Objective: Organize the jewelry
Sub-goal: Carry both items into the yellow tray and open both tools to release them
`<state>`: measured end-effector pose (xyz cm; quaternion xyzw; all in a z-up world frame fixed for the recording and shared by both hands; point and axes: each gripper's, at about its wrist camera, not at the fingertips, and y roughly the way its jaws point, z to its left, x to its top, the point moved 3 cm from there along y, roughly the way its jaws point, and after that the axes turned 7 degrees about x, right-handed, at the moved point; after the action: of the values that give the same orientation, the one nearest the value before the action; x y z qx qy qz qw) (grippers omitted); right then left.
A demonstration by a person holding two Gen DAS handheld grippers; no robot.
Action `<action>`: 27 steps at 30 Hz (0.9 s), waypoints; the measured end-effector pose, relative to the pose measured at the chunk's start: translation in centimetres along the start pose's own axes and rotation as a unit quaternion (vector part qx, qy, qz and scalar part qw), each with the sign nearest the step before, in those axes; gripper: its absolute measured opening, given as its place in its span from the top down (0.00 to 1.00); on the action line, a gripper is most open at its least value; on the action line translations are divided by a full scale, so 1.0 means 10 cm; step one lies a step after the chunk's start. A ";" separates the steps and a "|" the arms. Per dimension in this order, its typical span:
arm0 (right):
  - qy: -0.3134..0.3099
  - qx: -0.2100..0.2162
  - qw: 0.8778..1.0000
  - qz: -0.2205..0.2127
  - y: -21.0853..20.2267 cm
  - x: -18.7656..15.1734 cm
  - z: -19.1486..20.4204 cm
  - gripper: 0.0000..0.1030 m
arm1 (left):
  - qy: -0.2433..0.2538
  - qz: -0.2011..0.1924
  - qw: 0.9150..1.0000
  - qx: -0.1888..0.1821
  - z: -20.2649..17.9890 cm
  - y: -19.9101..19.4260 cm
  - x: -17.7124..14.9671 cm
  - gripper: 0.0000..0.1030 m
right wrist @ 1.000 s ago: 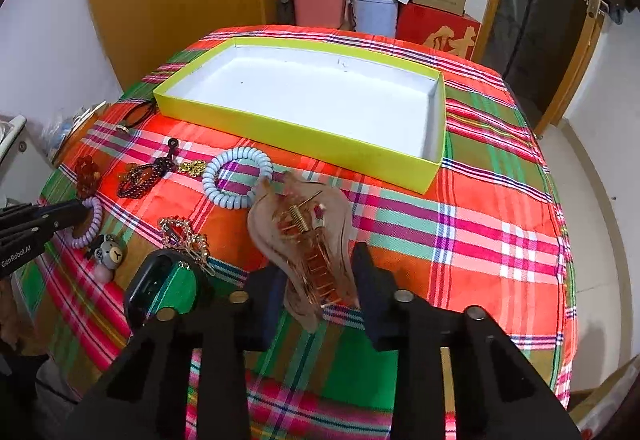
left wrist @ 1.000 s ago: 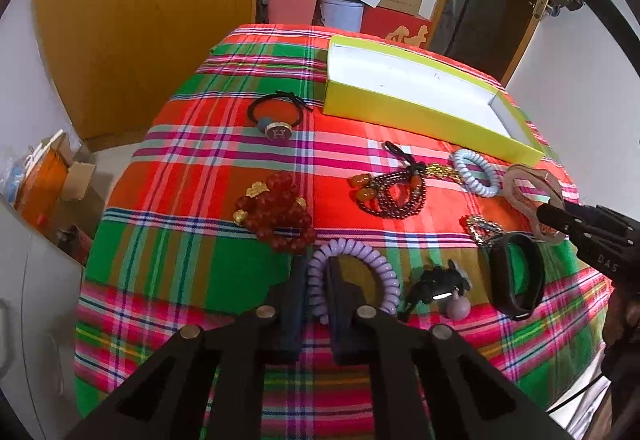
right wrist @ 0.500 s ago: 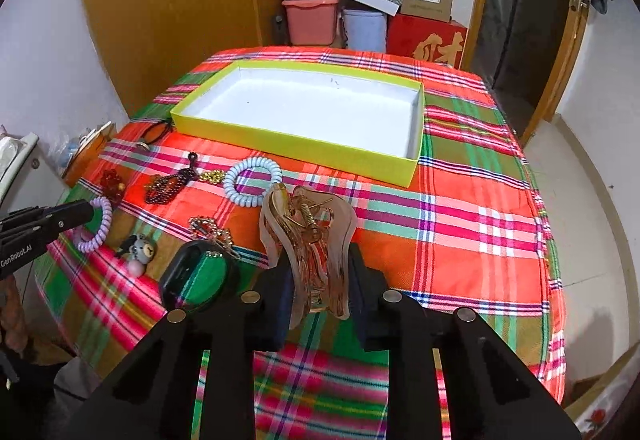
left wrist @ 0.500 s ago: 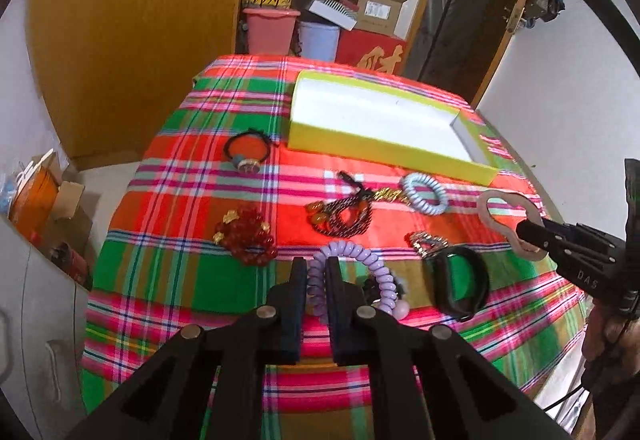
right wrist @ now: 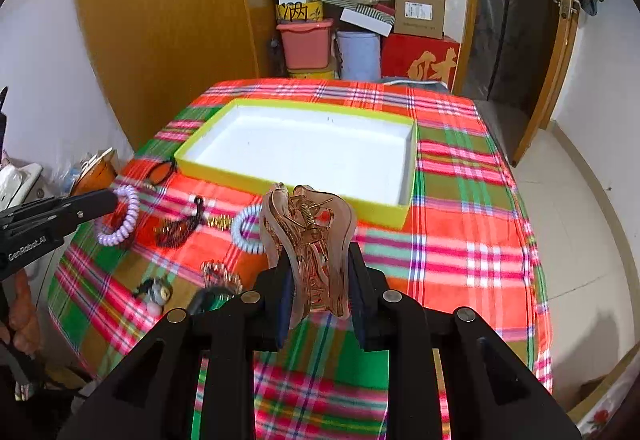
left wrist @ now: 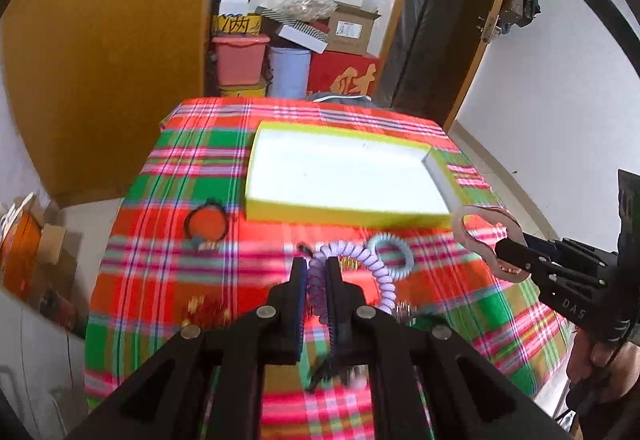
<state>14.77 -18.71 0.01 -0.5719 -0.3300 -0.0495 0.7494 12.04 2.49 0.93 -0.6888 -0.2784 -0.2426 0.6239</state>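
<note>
The left gripper (left wrist: 317, 282) was pinched tight on a purple coiled hair tie (left wrist: 352, 268), held up off the plaid tablecloth (right wrist: 460, 240). The right gripper (right wrist: 316, 284) squeezed a rose-gold claw hair clip (right wrist: 308, 240), lifted too. The empty yellow box with a white inside (right wrist: 280, 176) sat at twelve o'clock from both.

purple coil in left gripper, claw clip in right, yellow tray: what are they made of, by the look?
Purple coil tie: looks like smooth, slightly glossy plastic, coiled like a phone cord.
Claw clip: translucent pinkish-brown plastic, glossy, with a metal coil spring showing at the hinge.
Yellow tray: probably cardboard; thin straight walls, matte yellow outside, plain white inside. Cannot confirm from here.
</note>
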 end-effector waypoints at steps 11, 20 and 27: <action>0.005 -0.010 1.000 -0.003 0.38 0.46 -0.23 0.76 | 0.019 -0.009 1.000 -0.005 -0.03 0.55 0.62 0.91; 0.018 -0.031 0.999 0.019 0.88 0.68 -0.54 0.76 | 0.019 0.018 1.000 -0.002 0.10 1.26 0.98 0.91; 0.026 -0.050 0.998 0.035 1.20 0.78 -0.73 0.76 | 0.025 0.049 0.998 0.029 0.21 1.73 1.13 0.91</action>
<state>29.49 -18.72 -6.51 -0.6179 -0.2871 -0.0548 0.7299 32.08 4.32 -4.11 -0.6772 -0.2354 -0.2201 0.6614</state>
